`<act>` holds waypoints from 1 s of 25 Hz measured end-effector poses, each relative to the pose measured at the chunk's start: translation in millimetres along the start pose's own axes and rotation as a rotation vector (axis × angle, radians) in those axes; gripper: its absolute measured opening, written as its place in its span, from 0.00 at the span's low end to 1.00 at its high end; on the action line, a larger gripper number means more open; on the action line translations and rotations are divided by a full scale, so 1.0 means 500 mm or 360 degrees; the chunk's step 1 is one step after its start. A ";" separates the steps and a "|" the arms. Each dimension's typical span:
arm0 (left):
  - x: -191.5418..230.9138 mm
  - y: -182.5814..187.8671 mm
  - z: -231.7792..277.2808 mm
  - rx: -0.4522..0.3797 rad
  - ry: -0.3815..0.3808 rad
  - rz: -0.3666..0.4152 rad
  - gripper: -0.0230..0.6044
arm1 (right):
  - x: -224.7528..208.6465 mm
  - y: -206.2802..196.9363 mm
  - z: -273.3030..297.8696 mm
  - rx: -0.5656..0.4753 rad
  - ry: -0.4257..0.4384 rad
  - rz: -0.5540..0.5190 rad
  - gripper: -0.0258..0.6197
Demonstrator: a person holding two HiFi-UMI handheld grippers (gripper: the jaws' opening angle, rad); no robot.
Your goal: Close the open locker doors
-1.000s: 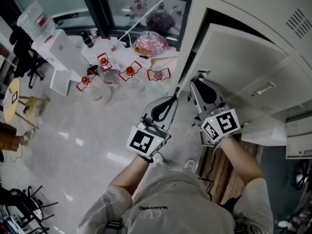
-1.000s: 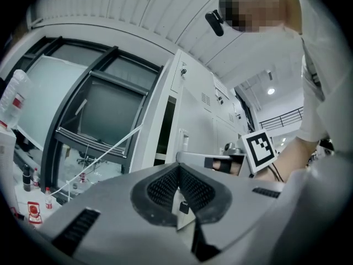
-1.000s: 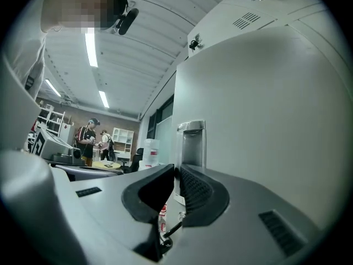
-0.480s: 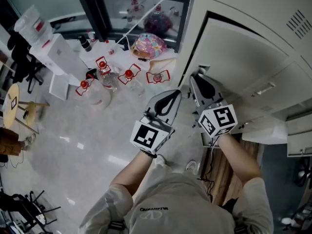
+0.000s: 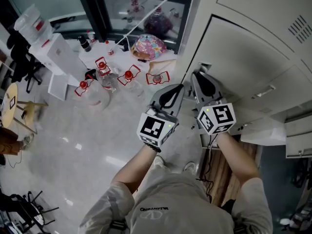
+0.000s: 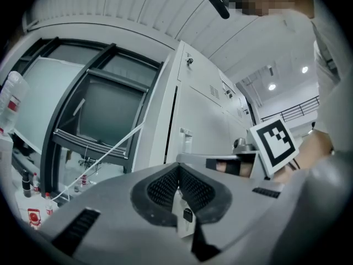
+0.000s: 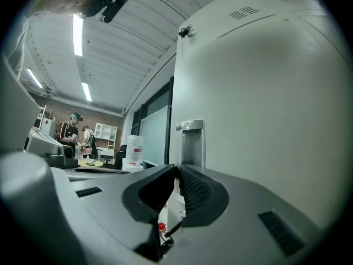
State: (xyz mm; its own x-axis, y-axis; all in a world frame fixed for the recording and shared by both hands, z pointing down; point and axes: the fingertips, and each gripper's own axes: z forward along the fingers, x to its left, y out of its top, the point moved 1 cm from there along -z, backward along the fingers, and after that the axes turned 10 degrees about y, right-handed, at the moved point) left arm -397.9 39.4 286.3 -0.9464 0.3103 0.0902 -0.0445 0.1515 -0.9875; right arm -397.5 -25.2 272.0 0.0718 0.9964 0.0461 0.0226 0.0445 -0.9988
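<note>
Closing the locker door [image 5: 243,57]: almost home, with only a thin dark slit left along its upright free edge, on the handle side. Straight ahead of both grippers, the pale face filling the right gripper view and the metal handle [image 7: 190,139] directly beyond the jaw tips there. Right gripper [image 5: 197,76] with jaws drawn in to a sliver and clamping nothing, nose close against the door's face just by the handle; whether touching or a hair short, hard to say. Left gripper [image 5: 181,87] just beside it, jaws pressed fully together and likewise empty, tip at the free edge itself, half on the door and half over the slit. Seen from the head camera, that edge runs as a long line from the upper right down to a point between the two grippers, so the door's long axis stands upright and crosswise to both grippers' pointing direction. Probably the last stage of shutting this door: calls for a short push square into the face, best near the handle, where the right gripper sits nearer than the left. Off to the right and lower, what looks like another panel [image 5: 265,133] standing out from the row, likely next to be shut.
</note>
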 end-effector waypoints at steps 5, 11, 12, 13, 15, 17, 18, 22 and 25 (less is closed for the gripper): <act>-0.002 -0.014 0.016 0.0026 -0.0002 0.0003 0.03 | 0.005 0.002 -0.002 -0.0015 -0.0021 -0.0027 0.10; 0.005 -0.032 0.010 0.0048 0.0023 -0.0026 0.03 | 0.001 0.000 0.000 -0.0002 -0.0052 -0.0037 0.11; 0.004 -0.031 0.009 0.0046 0.0022 -0.0024 0.03 | 0.000 0.000 0.000 -0.0001 -0.0057 -0.0041 0.11; 0.004 -0.031 0.008 0.0044 0.0020 -0.0020 0.03 | 0.000 0.000 0.001 -0.0002 -0.0059 -0.0045 0.11; 0.005 -0.029 0.007 0.0041 0.0019 -0.0013 0.03 | -0.001 0.001 0.002 -0.0005 -0.0063 -0.0043 0.11; 0.006 -0.030 0.005 0.0043 0.0022 -0.0017 0.03 | -0.001 0.000 0.001 -0.0008 -0.0062 -0.0028 0.11; 0.006 -0.029 0.004 0.0044 0.0023 -0.0018 0.03 | -0.001 0.000 0.001 -0.0007 -0.0058 -0.0021 0.11; 0.007 -0.023 0.000 0.0035 0.0030 -0.0012 0.03 | 0.001 0.000 0.002 0.0016 -0.0038 -0.0005 0.11; 0.004 -0.020 0.000 0.0027 0.0029 -0.0010 0.03 | 0.001 0.000 -0.001 0.0018 -0.0034 -0.0009 0.11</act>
State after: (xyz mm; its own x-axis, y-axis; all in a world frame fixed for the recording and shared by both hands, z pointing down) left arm -399.3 38.6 296.4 -0.9401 0.3261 0.0988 -0.0561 0.1378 -0.9889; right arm -397.0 -24.9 272.1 0.0503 0.9974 0.0513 0.0116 0.0508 -0.9986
